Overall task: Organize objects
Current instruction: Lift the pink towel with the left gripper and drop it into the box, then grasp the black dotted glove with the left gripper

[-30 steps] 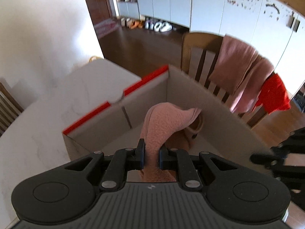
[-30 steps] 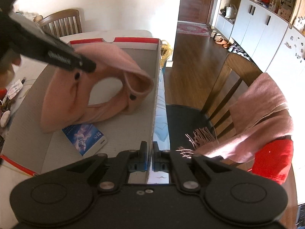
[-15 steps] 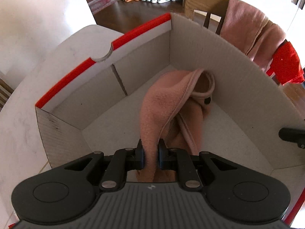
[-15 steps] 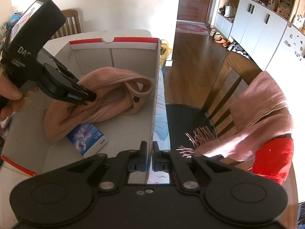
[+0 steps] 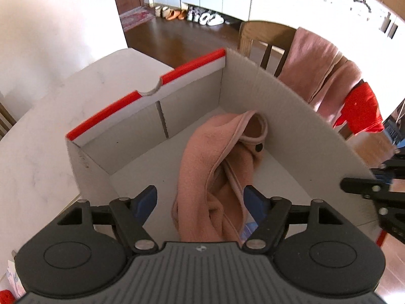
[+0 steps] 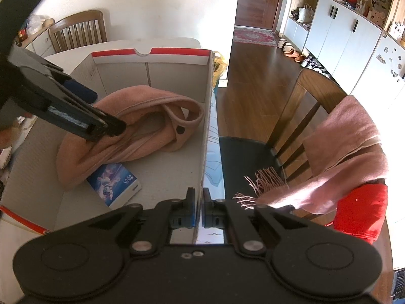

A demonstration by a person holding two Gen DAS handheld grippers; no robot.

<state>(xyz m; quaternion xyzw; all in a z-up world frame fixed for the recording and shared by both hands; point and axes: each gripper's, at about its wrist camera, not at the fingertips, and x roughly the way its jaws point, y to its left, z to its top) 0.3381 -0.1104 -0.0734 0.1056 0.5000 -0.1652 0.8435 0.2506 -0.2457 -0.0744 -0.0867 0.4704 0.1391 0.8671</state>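
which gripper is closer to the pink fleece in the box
Left. The left gripper has just opened, its jaws either side of the pink fleece in the cardboard box. The right gripper is shut on the box's near side wall, clear of the fleece.

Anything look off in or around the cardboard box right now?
Mostly fine. The crumpled pink fleece garment lies in the red-edged cardboard box, partly covering a blue printed card. The right claw is shut on the box's side wall.
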